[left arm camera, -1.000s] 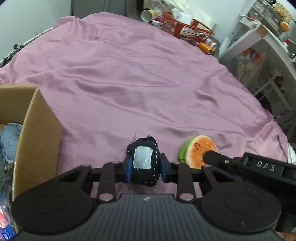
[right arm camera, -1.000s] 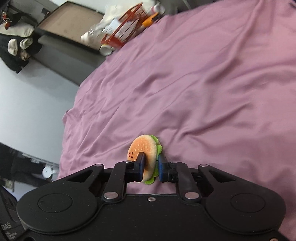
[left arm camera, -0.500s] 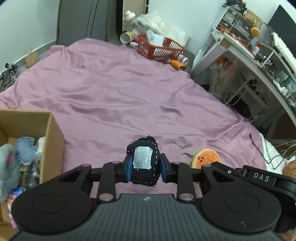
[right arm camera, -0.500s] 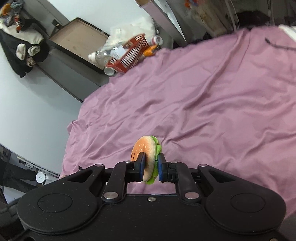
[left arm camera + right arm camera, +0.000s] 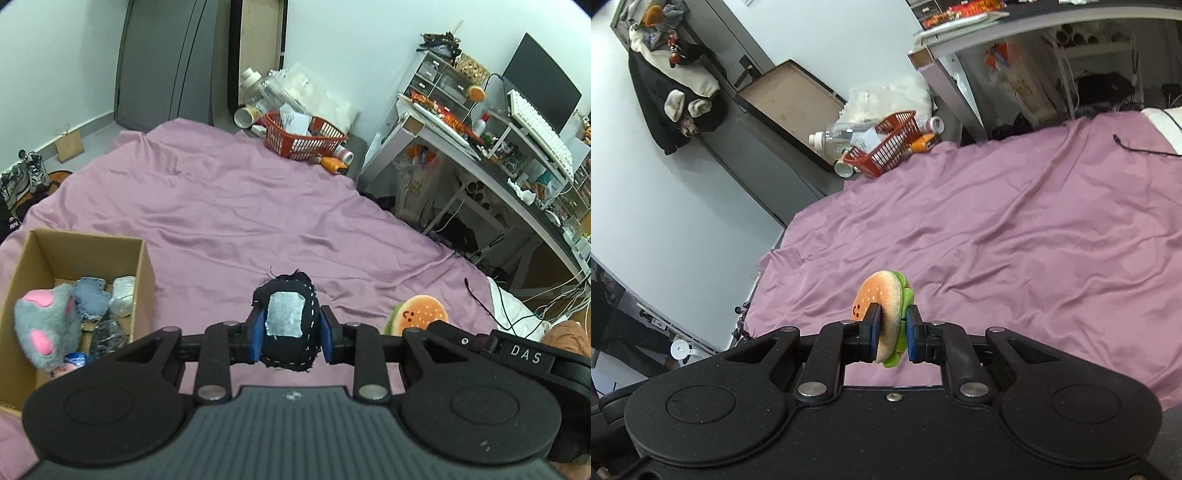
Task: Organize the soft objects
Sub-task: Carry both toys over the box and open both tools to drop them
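Note:
My left gripper (image 5: 290, 338) is shut on a black stitched pouch (image 5: 289, 314) with a silver patch, held up above the purple bedsheet (image 5: 240, 206). My right gripper (image 5: 889, 332) is shut on a small plush burger (image 5: 882, 306), orange bun with a green frill and a smiley face; the same burger (image 5: 419, 315) shows at the right in the left wrist view. A cardboard box (image 5: 144, 273) sits at lower left on the bed, holding a grey and pink plush (image 5: 46, 325), a denim piece (image 5: 90, 297) and other soft items.
A red basket (image 5: 304, 138) with bottles stands at the bed's far end. A cluttered white desk (image 5: 480, 147) with a monitor and keyboard runs along the right. A black cable (image 5: 480, 299) lies on the sheet's right edge. Shoes (image 5: 29, 173) sit on the floor at left.
Both grippers have risen away from the bed with their toys still held. The views widened, and the inside of the box and the room came into sight.

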Tool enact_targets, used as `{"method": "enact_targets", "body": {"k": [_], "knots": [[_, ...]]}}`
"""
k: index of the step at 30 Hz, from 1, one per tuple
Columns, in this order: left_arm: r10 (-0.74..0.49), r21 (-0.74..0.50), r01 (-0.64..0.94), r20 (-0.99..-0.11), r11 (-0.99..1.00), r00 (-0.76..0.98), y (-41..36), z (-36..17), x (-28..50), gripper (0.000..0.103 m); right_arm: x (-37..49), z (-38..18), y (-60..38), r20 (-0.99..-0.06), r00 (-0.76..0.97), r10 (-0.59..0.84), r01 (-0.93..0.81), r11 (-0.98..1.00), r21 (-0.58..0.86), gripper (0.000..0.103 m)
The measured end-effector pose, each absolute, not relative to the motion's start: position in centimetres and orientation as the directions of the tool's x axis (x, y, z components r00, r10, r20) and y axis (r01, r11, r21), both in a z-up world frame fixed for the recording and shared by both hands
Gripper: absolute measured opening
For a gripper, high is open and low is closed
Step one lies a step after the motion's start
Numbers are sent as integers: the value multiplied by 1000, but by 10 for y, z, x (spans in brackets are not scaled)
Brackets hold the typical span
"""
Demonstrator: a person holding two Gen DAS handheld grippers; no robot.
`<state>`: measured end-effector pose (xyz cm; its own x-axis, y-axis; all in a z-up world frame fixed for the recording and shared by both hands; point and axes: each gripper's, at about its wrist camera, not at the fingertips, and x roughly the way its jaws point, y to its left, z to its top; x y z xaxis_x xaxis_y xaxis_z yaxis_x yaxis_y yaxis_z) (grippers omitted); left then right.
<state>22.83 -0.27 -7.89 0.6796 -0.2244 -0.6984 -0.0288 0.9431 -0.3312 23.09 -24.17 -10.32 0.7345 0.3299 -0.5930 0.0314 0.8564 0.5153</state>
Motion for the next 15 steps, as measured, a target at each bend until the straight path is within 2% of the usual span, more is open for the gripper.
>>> {"method": "enact_targets", "body": {"k": [15], "knots": [[-216, -330, -20, -662, 944, 718, 14, -50, 181, 30, 191, -70, -226, -548, 773, 320, -31, 882, 471, 15]]}}
